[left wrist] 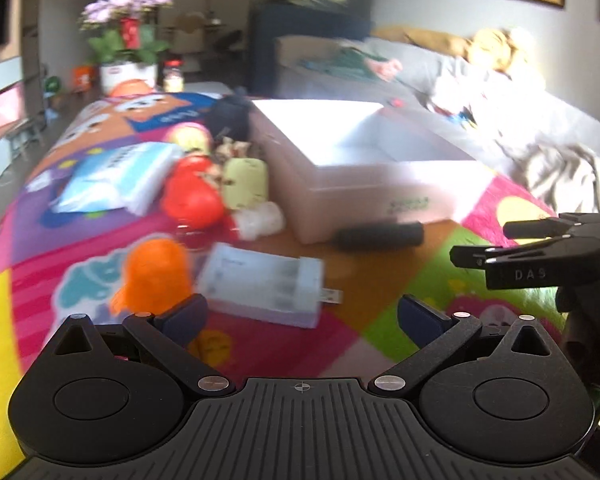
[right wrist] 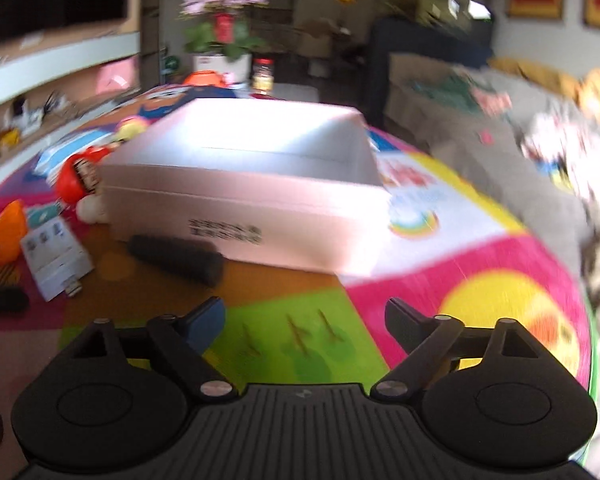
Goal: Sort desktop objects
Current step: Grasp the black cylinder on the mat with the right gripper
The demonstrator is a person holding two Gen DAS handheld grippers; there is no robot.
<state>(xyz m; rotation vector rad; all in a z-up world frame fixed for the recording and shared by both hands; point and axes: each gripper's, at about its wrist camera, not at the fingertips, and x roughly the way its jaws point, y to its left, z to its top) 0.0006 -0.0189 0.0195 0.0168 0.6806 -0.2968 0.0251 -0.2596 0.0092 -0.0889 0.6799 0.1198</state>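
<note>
Sorting is at the step between two picks, as I judge it: both grippers are empty and the white box (left wrist: 364, 172) waits open on the colourful mat (left wrist: 284, 344). The left gripper (left wrist: 300, 322) has its jaws wide apart with nothing between them, and it hovers above the mat in front of the box. The right gripper (right wrist: 304, 322) also has its jaws apart and holds nothing; it looks at the front wall of the box. The things to sort lie loose. A black cylinder (right wrist: 176, 258) rests just in front of the box, almost touching its front wall. A white charger (left wrist: 260, 288) lies in front of the box and to its left, with an orange toy (left wrist: 154, 276) just beside it. A red toy (left wrist: 192, 196), a pale yellow toy (left wrist: 246, 184) and a blue-white packet (left wrist: 116, 178) are at the left side of the box. The inside of the box is too bright to see if something is there. The next move, I think, calls for choosing one near thing, probably the cylinder or the charger, bringing open jaws across its narrow side, closing, and lifting it over the box wall.
</note>
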